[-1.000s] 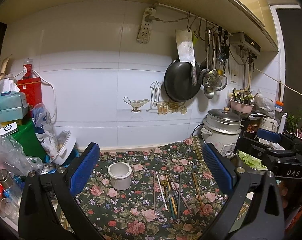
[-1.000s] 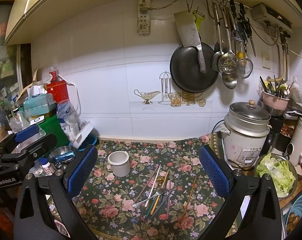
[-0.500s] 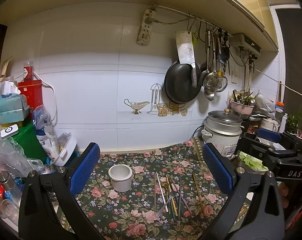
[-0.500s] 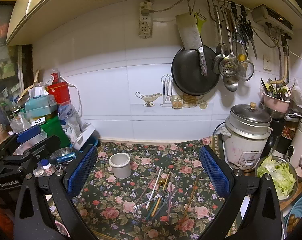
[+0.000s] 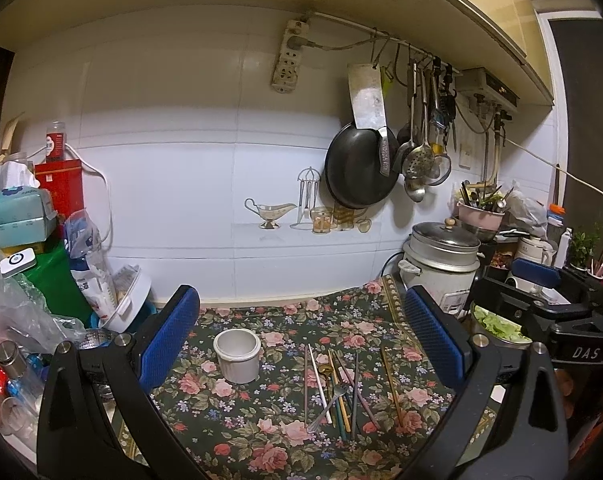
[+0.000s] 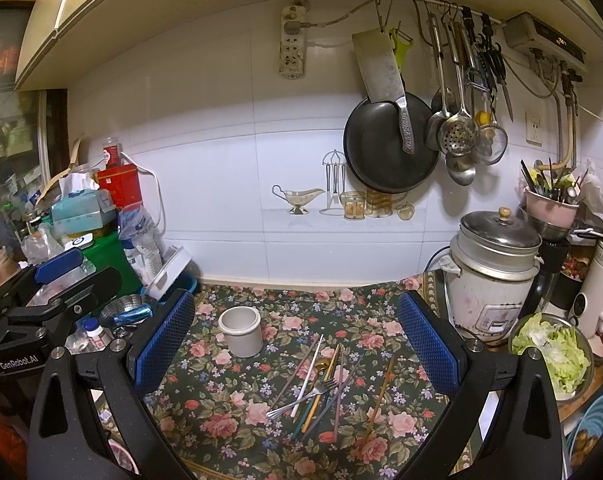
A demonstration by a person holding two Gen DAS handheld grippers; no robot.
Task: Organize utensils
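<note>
Both grippers, left (image 5: pixel 301 336) & right (image 6: pixel 295 334), spread wide, nothing held; chopsticks (image 6: pixel 333 380) crisscross w/ fork (image 6: pixel 301 398); one pinch may drag neighbours, miss white cup (image 6: pixel 241 330).

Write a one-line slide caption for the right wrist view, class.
Open right claw hovers over a floral cloth where a white cup stands beside scattered chopsticks and a fork.

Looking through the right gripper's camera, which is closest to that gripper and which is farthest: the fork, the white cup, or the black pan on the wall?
1. Fork, lying low in the middle of the utensil pile.
2. White cup, standing farther back on the left.
3. Black pan, hanging on the back wall.
</note>
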